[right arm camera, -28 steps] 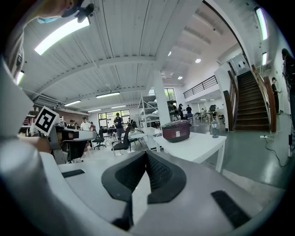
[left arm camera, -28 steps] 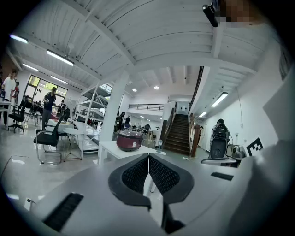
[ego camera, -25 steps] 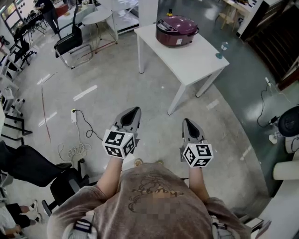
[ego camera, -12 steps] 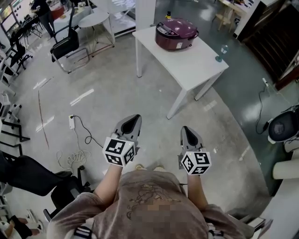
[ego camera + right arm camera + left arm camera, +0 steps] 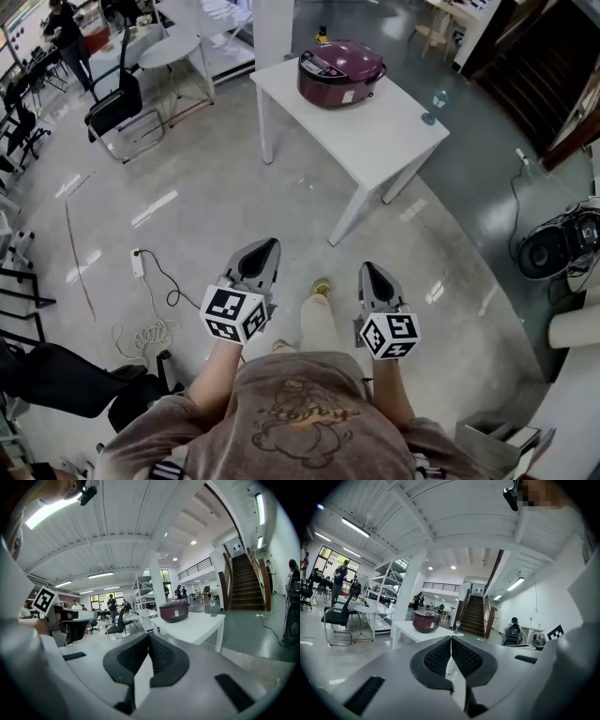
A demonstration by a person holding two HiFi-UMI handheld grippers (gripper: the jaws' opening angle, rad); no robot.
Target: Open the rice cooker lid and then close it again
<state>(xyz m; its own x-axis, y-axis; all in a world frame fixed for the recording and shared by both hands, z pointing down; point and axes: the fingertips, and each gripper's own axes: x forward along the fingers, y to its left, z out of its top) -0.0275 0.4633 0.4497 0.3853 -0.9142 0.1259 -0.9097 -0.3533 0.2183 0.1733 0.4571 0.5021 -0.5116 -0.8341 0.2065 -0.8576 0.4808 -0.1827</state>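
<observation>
Rice cooker, maroon and round, is sitting on a white table well ahead. The left gripper and right gripper are pointing toward it, jaws closed and empty, with the right one slightly nearer.

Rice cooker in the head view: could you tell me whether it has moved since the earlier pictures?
No. The rice cooker sits at the same far end of the white table, as far from the glass as before.

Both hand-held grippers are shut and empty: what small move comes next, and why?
Probably a step toward the white table: the rice cooker, lid closed, sits there well out of reach of the left hand-held gripper and right hand-held gripper.
</observation>
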